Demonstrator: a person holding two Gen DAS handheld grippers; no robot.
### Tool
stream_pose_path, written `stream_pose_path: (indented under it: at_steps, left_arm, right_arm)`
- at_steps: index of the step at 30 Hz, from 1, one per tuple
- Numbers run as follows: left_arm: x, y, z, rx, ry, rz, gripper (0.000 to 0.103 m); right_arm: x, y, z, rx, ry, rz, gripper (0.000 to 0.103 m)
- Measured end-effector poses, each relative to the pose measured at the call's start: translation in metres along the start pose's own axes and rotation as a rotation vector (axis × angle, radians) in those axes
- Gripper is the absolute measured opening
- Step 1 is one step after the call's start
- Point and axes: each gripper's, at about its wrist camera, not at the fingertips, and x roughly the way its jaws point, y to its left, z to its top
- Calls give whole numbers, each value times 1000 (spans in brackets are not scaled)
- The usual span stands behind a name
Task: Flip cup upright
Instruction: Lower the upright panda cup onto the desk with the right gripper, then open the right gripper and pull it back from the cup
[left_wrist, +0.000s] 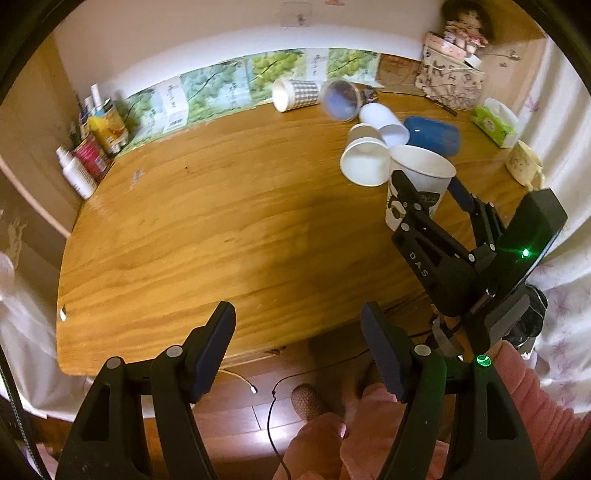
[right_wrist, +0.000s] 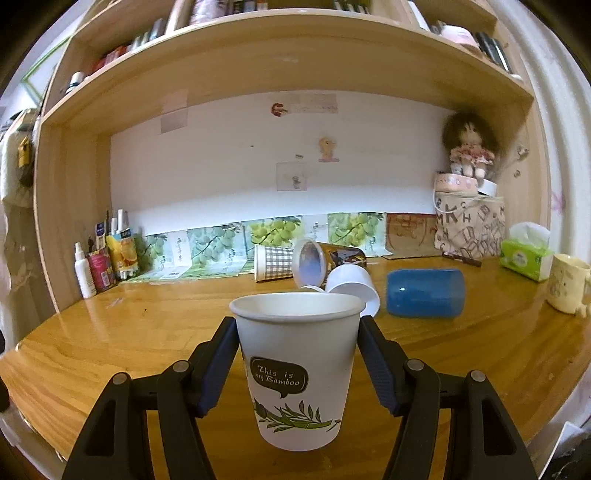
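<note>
My right tool grips the cup mouth-up, ready to set on the surface — left tool idles wide.

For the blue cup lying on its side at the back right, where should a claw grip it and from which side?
Grip the blue cup across its round body near the middle, coming from the front, the near desk edge. It lies on its side with its long axis left to right, so both curved flanks are exposed. The white cups crowd its left end; the right claw holds the bamboo cup.
</note>
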Motion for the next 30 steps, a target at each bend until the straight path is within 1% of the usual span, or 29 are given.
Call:
stream_pose_path:
  at_steps: [4, 7, 14, 20, 23, 25, 28, 30]
  left_arm:
    - [1, 7, -4, -45, 25, 4, 74]
    - [-1, 8, -6, -65, 24, 3, 74]
    - [-4, 0, -11, -44, 21, -30, 74]
    - [-10, -2, -14, -34, 4, -55, 74]
    - [-11, -2, -18, -46, 3, -72, 74]
    - [-11, -1, -21, -62, 4, -88, 74]
    - [-12, -3, -24, -84, 5, -98, 74]
    - [-14, -3, -25, -102, 2, -100, 74]
  right_arm:
    - [-1, 4, -4, -21, -2, 16, 67]
    - [-2, 5, -7, -29, 10, 29, 67]
    - [-10, 10, -13, -80, 24, 33, 68]
    - [-18, 12, -16, -89, 40, 23, 68]
    - [-23, 14, -18, -118, 53, -7, 69]
    - [-27, 14, -18, -113, 67, -12, 75]
    - [-32, 12, -15, -108, 75, -14, 80]
    - [-35, 11, -12, -115, 86, -10, 80]
